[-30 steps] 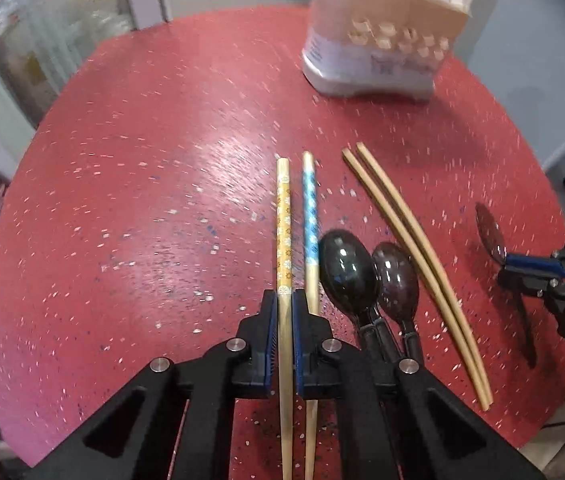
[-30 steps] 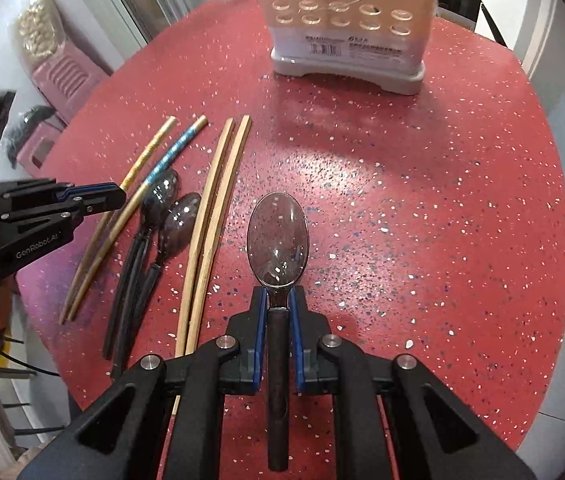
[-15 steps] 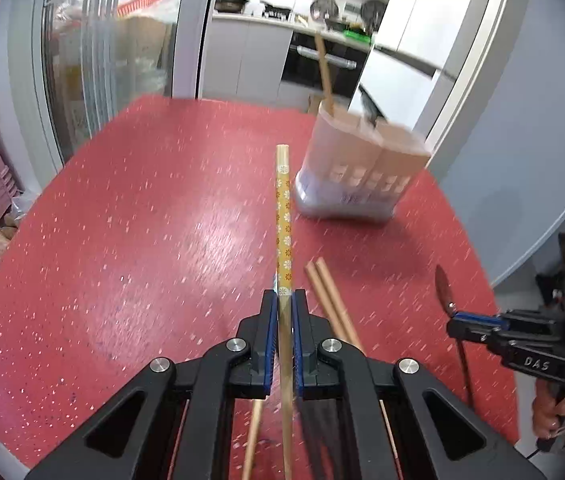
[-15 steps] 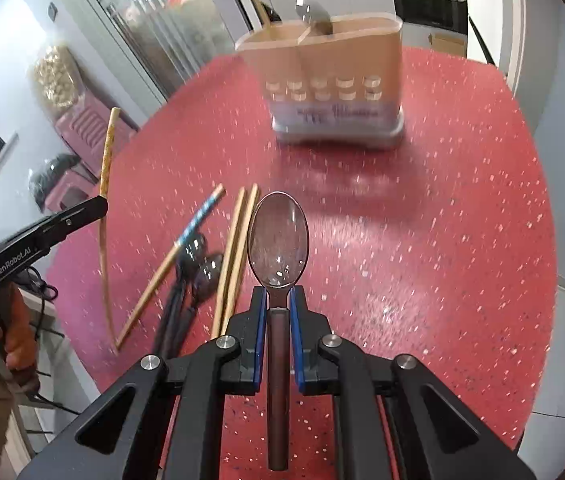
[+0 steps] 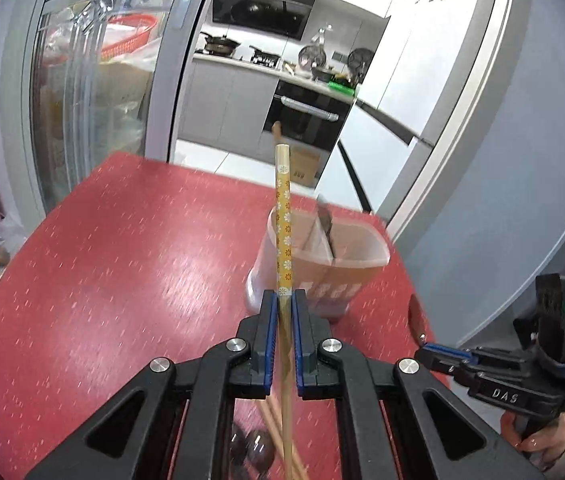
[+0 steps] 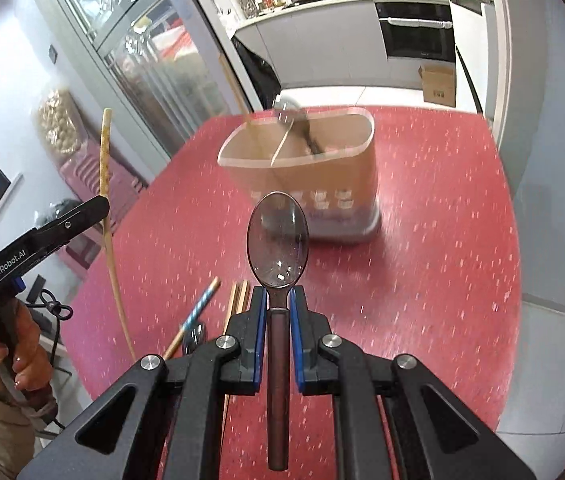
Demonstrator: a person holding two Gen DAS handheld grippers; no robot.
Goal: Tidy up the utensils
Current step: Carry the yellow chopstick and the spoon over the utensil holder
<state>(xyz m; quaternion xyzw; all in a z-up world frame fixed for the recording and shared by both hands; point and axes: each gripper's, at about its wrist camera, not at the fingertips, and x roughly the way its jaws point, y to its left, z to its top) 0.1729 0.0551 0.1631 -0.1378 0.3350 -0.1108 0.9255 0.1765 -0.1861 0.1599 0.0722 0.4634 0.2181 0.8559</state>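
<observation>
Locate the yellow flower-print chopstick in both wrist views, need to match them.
Left wrist: yellow chopstick runs up the centre, clamped in the left gripper.
Right wrist: the same chopstick stands near the left edge, held by the left gripper.
Shared landmark: the beige utensil holder on the red table.

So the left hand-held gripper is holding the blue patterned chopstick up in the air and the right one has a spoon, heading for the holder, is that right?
Not quite. The left hand-held gripper holds the yellow flowered chopstick, as the left wrist view shows. The blue patterned chopstick lies on the red table in the right wrist view. The right hand-held gripper does hold a spoon, with the holder ahead.
</observation>
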